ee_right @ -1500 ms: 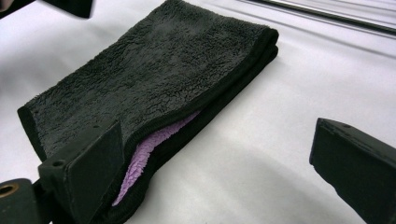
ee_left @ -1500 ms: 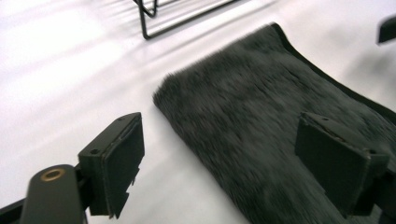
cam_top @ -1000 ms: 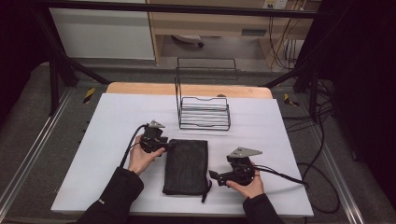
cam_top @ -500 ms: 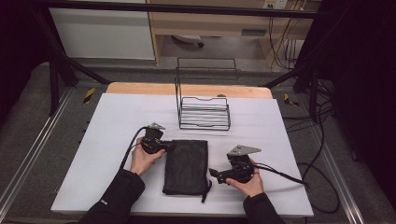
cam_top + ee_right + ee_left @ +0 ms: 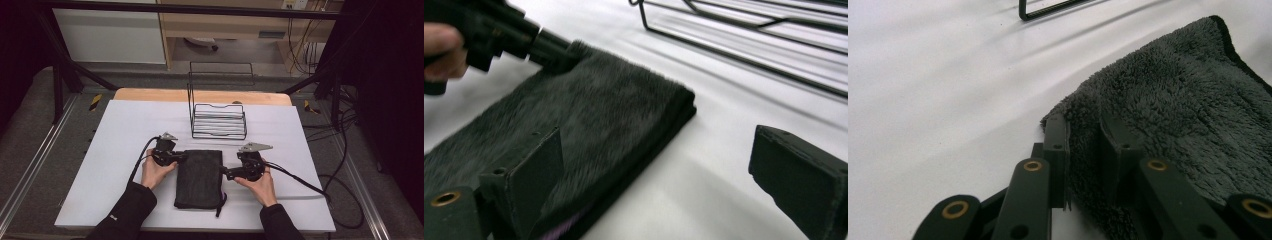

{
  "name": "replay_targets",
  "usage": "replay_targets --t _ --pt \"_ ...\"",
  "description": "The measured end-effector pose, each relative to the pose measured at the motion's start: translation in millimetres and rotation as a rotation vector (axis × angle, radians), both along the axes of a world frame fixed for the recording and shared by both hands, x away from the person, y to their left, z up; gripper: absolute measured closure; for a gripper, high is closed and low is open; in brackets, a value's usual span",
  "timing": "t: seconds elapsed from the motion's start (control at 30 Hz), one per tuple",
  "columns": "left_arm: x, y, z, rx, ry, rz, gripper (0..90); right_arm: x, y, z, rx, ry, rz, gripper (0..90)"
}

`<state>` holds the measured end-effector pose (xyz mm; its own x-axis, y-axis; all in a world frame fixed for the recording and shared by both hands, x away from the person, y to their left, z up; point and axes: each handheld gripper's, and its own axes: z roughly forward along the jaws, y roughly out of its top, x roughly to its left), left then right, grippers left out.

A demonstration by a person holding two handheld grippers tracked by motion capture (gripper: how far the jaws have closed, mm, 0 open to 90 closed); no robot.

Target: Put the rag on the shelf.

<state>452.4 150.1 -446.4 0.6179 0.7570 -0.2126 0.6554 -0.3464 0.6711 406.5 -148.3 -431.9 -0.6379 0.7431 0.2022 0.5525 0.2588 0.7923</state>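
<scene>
Left gripper (image 5: 181, 156) nipped, right gripper (image 5: 223, 172) agape.

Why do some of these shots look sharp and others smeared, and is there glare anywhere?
High view: evenly lit, dark room edges, the white table bright without glare. Left gripper view: the fluffy dark towel is crisp, the wire rack soft. Right gripper view: motion-smeared, towel edge and rack wires streaked, the near jaws out of focus.

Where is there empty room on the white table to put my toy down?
Bare table lies left of the wire rack, and the front left corner is free too. It is crowded around the dark towel, with a tool at each side.
</scene>
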Motion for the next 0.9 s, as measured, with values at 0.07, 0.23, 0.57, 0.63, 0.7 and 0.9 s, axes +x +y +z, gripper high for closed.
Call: replay_targets --t 0.07,0.23,0.57,0.63,0.7,0.9 --pt "-0.4 -0.2 0.0 0.007 -0.008 -0.003 75.1 7.8 5.0 -1.2 0.005 0.013 -0.002 7.7" --pt "-1.6 -1.1 -0.3 0.013 -0.021 -0.005 75.0 25.4 15.2 -9.4 0.024 0.022 -0.025 13.8" --pt "-1.2 -0.1 -0.8 0.007 -0.019 -0.008 74.9 44.6 20.1 -25.1 -0.005 0.071 -0.028 38.3" --pt "-1.2 0.1 -1.0 0.006 -0.02 -0.009 74.9 44.7 22.4 -25.0 -0.008 0.084 -0.013 44.0" --pt "-1.1 0.2 -1.2 0.002 -0.019 -0.008 74.9 44.5 24.6 -25.3 -0.011 0.093 -0.004 47.7" --pt "-1.1 0.7 -1.7 -0.003 -0.021 -0.009 74.8 43.4 26.7 -25.5 -0.01 0.097 -0.002 53.7"
